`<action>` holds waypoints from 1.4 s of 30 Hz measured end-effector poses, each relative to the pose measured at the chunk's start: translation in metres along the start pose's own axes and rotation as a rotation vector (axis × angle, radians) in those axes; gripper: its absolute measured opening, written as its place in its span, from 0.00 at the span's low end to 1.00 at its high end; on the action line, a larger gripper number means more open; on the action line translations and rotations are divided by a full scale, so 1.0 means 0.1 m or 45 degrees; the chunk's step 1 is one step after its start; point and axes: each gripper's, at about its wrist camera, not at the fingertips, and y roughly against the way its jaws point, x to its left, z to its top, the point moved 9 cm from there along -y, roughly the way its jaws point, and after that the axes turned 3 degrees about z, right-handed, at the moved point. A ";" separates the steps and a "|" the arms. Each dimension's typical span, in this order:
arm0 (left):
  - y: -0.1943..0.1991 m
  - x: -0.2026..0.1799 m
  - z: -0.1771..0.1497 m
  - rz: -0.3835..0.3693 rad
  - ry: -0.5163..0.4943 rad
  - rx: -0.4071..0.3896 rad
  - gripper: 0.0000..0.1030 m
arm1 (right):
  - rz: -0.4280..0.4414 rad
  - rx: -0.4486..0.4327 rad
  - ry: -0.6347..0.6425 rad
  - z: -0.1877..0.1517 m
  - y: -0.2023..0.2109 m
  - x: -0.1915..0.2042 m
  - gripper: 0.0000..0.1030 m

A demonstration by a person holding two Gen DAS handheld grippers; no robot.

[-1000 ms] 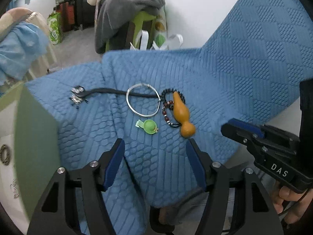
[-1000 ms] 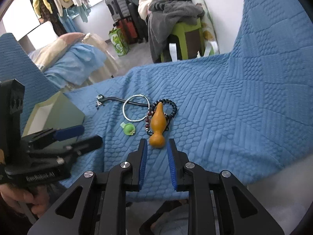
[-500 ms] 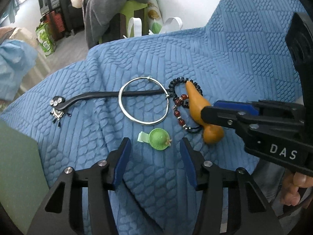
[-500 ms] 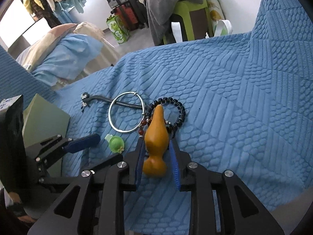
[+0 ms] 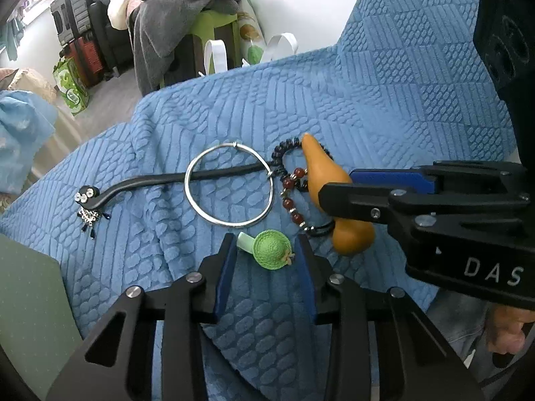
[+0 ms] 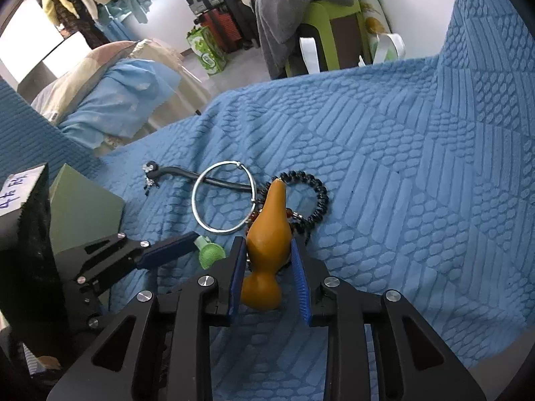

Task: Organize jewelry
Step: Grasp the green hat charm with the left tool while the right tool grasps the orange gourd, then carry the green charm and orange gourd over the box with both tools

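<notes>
On the blue quilted cover lie a silver bangle [image 5: 229, 187], a black hair stick with dangling charms [image 5: 100, 197], a dark bead bracelet [image 6: 314, 197], a red bead strand [image 5: 292, 200], an orange gourd [image 6: 267, 244] and a small green hat clip [image 5: 271, 249]. My left gripper [image 5: 265, 254] is open with its fingers on either side of the green hat clip. My right gripper [image 6: 269, 274] is open and straddles the gourd, its pads close to the gourd's sides. The right gripper also shows in the left wrist view [image 5: 367, 193].
A green box [image 6: 83, 210] stands at the left edge of the cover. Beyond the cover are a green stool with grey clothes [image 6: 321, 3], suitcases, a green bag [image 5: 72, 87] and a blue pillow [image 6: 123, 100]. The cover rises steeply at the right.
Both grippers have moved forward and down. The left fingers have narrowed around the green hat clip. The right fingers have reached and straddled the gourd.
</notes>
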 end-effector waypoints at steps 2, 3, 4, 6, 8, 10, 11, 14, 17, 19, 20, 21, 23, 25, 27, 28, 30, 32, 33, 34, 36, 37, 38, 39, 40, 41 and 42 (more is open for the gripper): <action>0.07 -0.01 0.04 -0.013 0.010 -0.016 0.35 | -0.006 -0.013 0.003 0.02 0.06 0.01 0.24; 0.10 -0.01 0.06 -0.017 0.018 -0.023 0.35 | -0.011 -0.023 0.004 0.03 0.10 0.02 0.24; 0.14 0.00 0.08 -0.027 0.030 -0.029 0.35 | -0.016 -0.029 0.003 0.04 0.13 0.02 0.24; 0.23 0.00 0.11 -0.043 0.050 -0.038 0.35 | -0.030 -0.043 0.002 0.06 0.20 0.03 0.24; 0.34 0.02 0.16 -0.050 0.067 -0.057 0.35 | -0.048 -0.066 0.006 0.10 0.31 0.04 0.24; 0.44 0.04 0.20 -0.055 0.078 -0.075 0.35 | -0.057 -0.089 0.008 0.13 0.40 0.06 0.24; 0.50 0.05 0.22 -0.056 0.085 -0.088 0.35 | -0.063 -0.103 0.011 0.15 0.47 0.07 0.24; 0.70 0.09 0.29 -0.061 0.113 -0.122 0.35 | -0.078 -0.137 0.016 0.21 0.62 0.11 0.24; 0.90 0.14 0.35 -0.058 0.143 -0.155 0.35 | -0.077 -0.171 0.022 0.26 0.78 0.16 0.24; 1.03 0.18 0.39 -0.046 0.155 -0.174 0.35 | -0.070 -0.198 0.034 0.31 0.91 0.24 0.24; 1.09 0.20 0.42 -0.034 0.162 -0.182 0.35 | -0.069 -0.212 0.044 0.34 0.98 0.29 0.24; 1.17 0.24 0.44 -0.012 0.173 -0.180 0.35 | -0.070 -0.219 0.052 0.36 1.02 0.32 0.24; 1.34 0.29 0.48 0.004 0.206 -0.193 0.35 | -0.069 -0.240 0.073 0.40 1.14 0.41 0.24; 1.56 0.35 0.53 0.002 0.245 -0.221 0.35 | -0.064 -0.267 0.094 0.44 1.26 0.51 0.24; 1.77 0.41 0.57 0.010 0.272 -0.251 0.35 | -0.062 -0.291 0.112 0.47 1.37 0.60 0.24; 1.86 0.43 0.60 0.023 0.273 -0.267 0.35 | -0.057 -0.308 0.123 0.49 1.44 0.67 0.24; 2.02 0.47 0.63 0.050 0.272 -0.296 0.35 | -0.053 -0.327 0.140 0.51 1.53 0.76 0.24; 2.17 0.51 0.64 0.072 0.278 -0.314 0.35 | -0.044 -0.348 0.158 0.54 1.62 0.85 0.24; 2.22 0.52 0.64 0.076 0.283 -0.321 0.35 | -0.039 -0.356 0.166 0.55 1.66 0.91 0.24; 2.29 0.55 0.63 0.079 0.290 -0.327 0.35 | -0.034 -0.365 0.177 0.57 1.71 0.97 0.24; 2.41 0.61 0.63 0.092 0.300 -0.343 0.35 | -0.025 -0.380 0.198 0.59 1.77 1.08 0.24; 2.47 0.64 0.63 0.100 0.304 -0.354 0.35 | -0.021 -0.389 0.213 0.61 1.81 1.15 0.24; 2.55 0.68 0.63 0.109 0.308 -0.365 0.35 | -0.017 -0.400 0.225 0.63 1.85 1.22 0.24; 2.58 0.72 0.63 0.116 0.312 -0.367 0.35 | -0.013 -0.405 0.232 0.64 1.87 1.27 0.24; 2.64 0.77 0.62 0.126 0.320 -0.372 0.35 | -0.002 -0.415 0.245 0.66 1.90 1.36 0.24; 2.69 0.81 0.60 0.134 0.328 -0.381 0.35 | 0.004 -0.422 0.257 0.68 1.92 1.43 0.24; 2.75 0.86 0.58 0.139 0.338 -0.388 0.35 | 0.010 -0.427 0.270 0.69 1.93 1.50 0.24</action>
